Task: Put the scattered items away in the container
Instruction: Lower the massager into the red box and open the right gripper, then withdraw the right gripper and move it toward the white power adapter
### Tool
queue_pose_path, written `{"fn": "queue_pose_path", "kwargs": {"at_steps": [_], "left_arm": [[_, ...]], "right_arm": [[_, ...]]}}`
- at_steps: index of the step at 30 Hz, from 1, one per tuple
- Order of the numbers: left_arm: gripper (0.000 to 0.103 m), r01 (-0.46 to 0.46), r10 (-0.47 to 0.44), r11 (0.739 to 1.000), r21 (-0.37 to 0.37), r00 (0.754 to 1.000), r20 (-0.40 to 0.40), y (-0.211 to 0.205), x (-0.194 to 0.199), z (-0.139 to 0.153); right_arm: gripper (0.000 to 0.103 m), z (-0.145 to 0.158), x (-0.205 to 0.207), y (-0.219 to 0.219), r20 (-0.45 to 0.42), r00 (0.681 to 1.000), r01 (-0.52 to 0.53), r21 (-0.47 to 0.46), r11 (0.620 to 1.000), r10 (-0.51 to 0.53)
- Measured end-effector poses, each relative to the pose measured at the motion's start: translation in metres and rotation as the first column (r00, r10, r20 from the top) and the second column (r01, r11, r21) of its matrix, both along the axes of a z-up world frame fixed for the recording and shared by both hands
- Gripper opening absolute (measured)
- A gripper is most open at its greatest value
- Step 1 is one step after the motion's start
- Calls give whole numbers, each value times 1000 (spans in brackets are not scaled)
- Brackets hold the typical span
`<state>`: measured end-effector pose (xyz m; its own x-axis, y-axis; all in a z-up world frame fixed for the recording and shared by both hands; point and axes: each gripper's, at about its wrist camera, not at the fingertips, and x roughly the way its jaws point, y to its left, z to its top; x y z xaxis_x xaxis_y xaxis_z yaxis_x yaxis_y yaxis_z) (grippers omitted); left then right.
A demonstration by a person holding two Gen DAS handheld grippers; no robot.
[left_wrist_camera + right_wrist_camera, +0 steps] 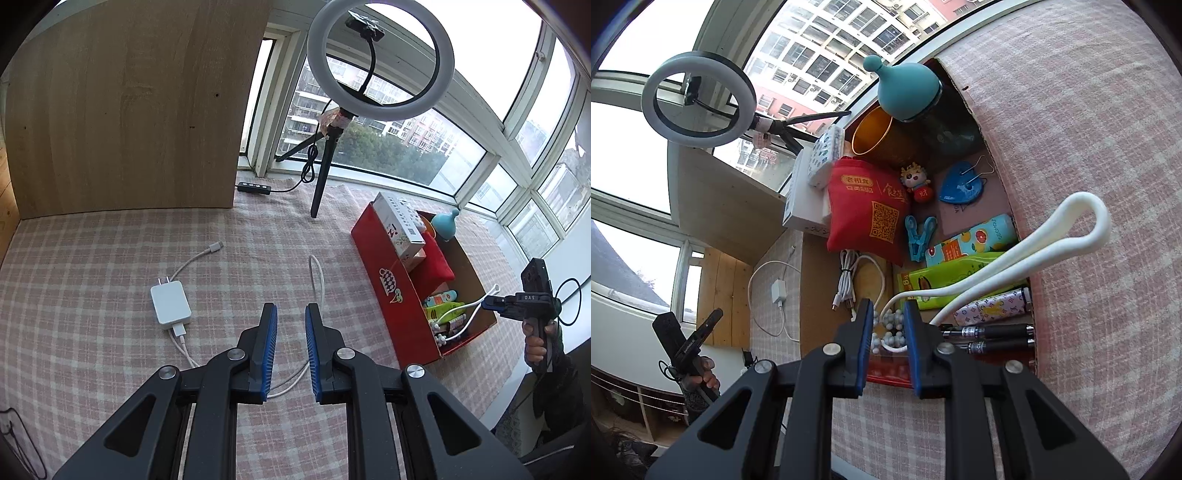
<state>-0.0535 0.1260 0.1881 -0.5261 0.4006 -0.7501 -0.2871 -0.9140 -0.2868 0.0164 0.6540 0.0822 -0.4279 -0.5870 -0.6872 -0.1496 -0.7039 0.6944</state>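
A red cardboard box (pixel 391 295) stands on the checked cloth, filled with several items; it also shows in the right wrist view (pixel 964 92). A white charger (pixel 170 304) with its white cable (pixel 317 280) lies on the cloth left of the box. My left gripper (pixel 291 314) is open and empty, above the cable loop just right of the charger. My right gripper (pixel 889 308) is open over the box's near end, with a white looped band (pixel 1067 229) and a white bead piece (pixel 890 332) lying just ahead of its fingertips. In the left wrist view it (pixel 489 301) hovers at the box's right end.
In the box lie a red pouch (pixel 868 210), a teal bottle (pixel 905 88), a gold cup (pixel 871 129), blue clips (pixel 919 232), snack packs (pixel 960 280) and pens (pixel 993 336). A ring light on a tripod (pixel 380 62) stands behind. A wooden panel (pixel 129 110) rises at the back left.
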Motion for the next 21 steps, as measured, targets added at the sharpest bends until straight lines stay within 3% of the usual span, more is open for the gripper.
{"fn": "queue_pose_path", "kwargs": {"at_steps": [6, 9, 12, 15, 17, 21], "left_arm": [[14, -41, 41, 999, 12, 999, -23, -21, 13, 6], [14, -67, 68, 998, 18, 997, -33, -36, 22, 8], [14, -99, 100, 995, 24, 994, -42, -54, 31, 8], [18, -123, 124, 992, 27, 991, -48, -73, 41, 7], [22, -134, 136, 990, 34, 989, -54, -84, 48, 7], [22, -142, 144, 989, 43, 987, -70, -104, 57, 12]], "right_arm": [[18, -7, 2, 6, 16, 999, 46, -25, 999, -45], [18, 13, 13, 2, -54, 996, 69, -63, 996, -73], [19, 41, 26, -15, -150, 984, 90, -35, 995, -94], [32, 67, 40, -38, -239, 963, 129, 0, 992, -125], [47, 82, 47, -54, -292, 946, 152, 15, 988, -141], [50, 104, 55, -90, -365, 921, 149, 10, 989, -135]]}}
